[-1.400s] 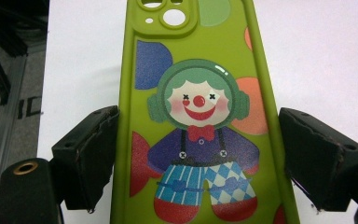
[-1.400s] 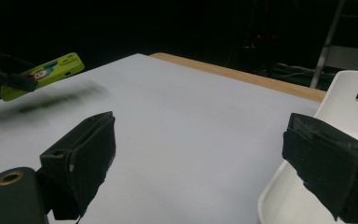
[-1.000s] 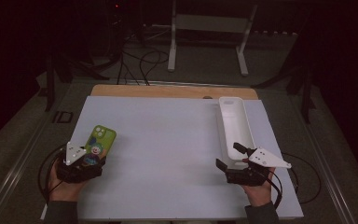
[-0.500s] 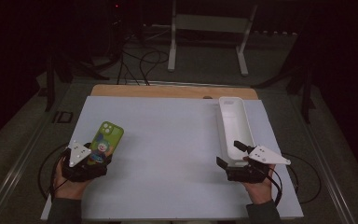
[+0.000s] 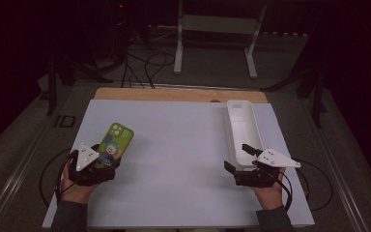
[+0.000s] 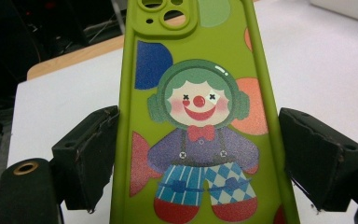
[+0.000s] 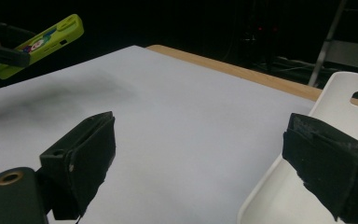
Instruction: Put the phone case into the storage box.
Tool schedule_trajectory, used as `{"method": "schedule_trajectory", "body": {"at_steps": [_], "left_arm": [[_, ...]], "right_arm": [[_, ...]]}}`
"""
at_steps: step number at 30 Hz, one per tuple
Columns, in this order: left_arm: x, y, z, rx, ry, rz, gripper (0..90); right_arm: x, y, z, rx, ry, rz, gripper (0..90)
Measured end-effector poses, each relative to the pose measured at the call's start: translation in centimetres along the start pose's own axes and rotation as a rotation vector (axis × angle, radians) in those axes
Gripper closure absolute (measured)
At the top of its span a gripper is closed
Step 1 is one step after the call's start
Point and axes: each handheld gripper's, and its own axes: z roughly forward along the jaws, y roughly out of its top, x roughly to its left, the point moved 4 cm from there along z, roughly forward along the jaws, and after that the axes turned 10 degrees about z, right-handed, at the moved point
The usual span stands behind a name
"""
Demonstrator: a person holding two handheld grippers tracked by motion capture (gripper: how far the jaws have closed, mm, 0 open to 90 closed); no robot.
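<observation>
A lime-green phone case (image 5: 119,134) printed with a clown sits between the jaws of my left gripper (image 5: 107,155), which is shut on its two long edges. In the left gripper view the pads (image 6: 91,154) press the sides of the green case (image 6: 196,70), camera cut-out pointing away. The right gripper view shows the green case (image 7: 42,42) held up off the table. My right gripper (image 5: 235,155) stands open at the near end of a white phone case (image 5: 241,123) lying hollow side up. One of its jaws hangs over the white case (image 7: 340,98) and the other over the bare mat.
A white mat (image 5: 183,145) covers the table, and a wooden board edge (image 5: 174,94) shows along the far side. Beyond it on the dark floor stand a metal frame (image 5: 217,29) and loose cables (image 5: 145,63). Each gripper's cable loops beside the mat.
My left gripper has shifted slightly right and away with the green case in it. The right gripper has stayed in place.
</observation>
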Motion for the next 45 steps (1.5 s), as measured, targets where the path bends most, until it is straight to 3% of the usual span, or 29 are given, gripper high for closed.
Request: {"method": "schedule_trajectory", "body": {"at_steps": [34, 45], "left_arm": [[-2.6, 4.0, 2.6, -0.048, -0.073, 0.087, 16.3], [-3.7, 5.4, 3.5, -0.094, -0.126, 0.113, 16.3]], "right_arm": [[0.7, 1.3, 1.2, 0.015, 0.020, 0.012, 8.5], [0.8, 1.7, 1.5, 0.027, 0.018, 0.039, 8.5]]}}
